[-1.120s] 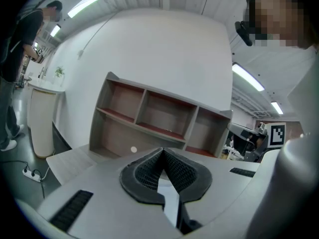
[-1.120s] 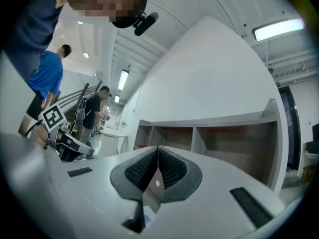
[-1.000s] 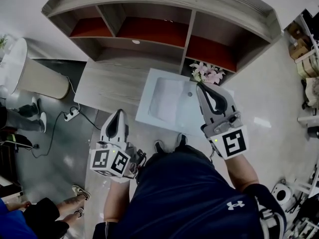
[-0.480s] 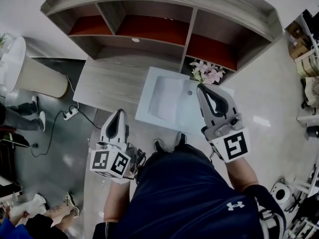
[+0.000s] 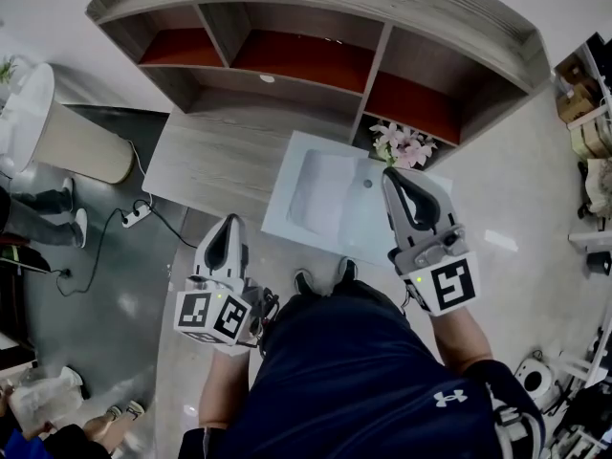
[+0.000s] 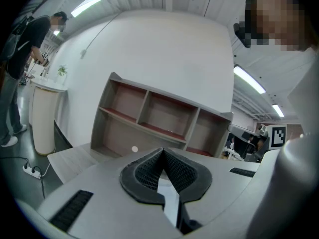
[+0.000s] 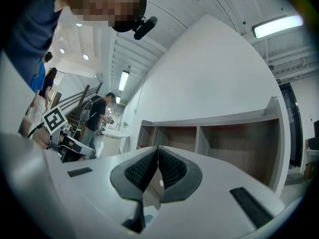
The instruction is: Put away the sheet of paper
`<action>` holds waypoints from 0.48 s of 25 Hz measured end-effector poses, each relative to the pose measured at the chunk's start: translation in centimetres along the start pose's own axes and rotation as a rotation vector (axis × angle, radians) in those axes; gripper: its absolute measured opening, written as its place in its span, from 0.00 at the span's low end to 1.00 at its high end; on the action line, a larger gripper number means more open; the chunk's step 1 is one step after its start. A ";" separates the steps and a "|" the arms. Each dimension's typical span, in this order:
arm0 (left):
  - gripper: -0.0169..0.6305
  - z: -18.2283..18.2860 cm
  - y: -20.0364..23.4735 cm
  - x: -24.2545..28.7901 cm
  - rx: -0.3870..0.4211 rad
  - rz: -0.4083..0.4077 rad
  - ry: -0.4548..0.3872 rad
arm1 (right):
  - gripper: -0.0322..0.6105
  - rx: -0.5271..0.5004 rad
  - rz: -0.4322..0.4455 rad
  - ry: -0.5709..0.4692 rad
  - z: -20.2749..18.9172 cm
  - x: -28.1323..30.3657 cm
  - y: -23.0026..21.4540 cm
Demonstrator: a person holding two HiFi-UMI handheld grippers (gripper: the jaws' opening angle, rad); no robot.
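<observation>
A pale sheet of paper (image 5: pixel 330 199) lies flat on the grey wooden desk (image 5: pixel 206 165), its near edge hanging over the desk's front. My right gripper (image 5: pixel 391 172) is shut and empty, its tip over the sheet's right edge, close to the pink flowers (image 5: pixel 404 143). The left gripper (image 5: pixel 229 221) is shut too, with nothing in it, held short of the desk's front edge, left of the sheet. Both gripper views look level at the shelf unit: the left gripper (image 6: pixel 162 151) and right gripper (image 7: pixel 158 147) each show meeting jaws. The paper is hidden in them.
An open shelf unit (image 5: pixel 306 60) with reddish compartment floors rises behind the desk. A white round stand (image 5: pixel 57 137) is at the left, a power strip (image 5: pixel 137 220) with its cable on the floor. People stand at the far left; clutter lines the right edge.
Both grippers have hardly moved. The feet at the lower left of the head view have drawn away toward the corner.
</observation>
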State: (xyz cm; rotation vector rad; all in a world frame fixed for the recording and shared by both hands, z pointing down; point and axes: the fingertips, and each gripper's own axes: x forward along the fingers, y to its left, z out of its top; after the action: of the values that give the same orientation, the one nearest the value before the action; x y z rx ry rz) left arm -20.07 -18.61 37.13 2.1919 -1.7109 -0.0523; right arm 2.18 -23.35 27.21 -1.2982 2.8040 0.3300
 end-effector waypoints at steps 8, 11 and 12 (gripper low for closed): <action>0.05 -0.4 0.1 0.0 -0.006 0.005 0.006 | 0.07 0.007 0.001 0.008 -0.3 0.0 -0.1; 0.05 -0.3 0.0 0.2 -0.002 0.004 0.005 | 0.07 0.010 0.002 0.004 -0.4 0.0 -0.2; 0.05 -0.3 -0.1 0.2 0.000 0.004 0.005 | 0.07 0.008 0.002 0.007 -0.5 -0.1 -0.3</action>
State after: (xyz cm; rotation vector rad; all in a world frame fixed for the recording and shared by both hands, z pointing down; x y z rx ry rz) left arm -19.88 -18.72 37.42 2.1871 -1.7121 -0.0462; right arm 2.50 -23.58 27.65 -1.2976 2.8094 0.3140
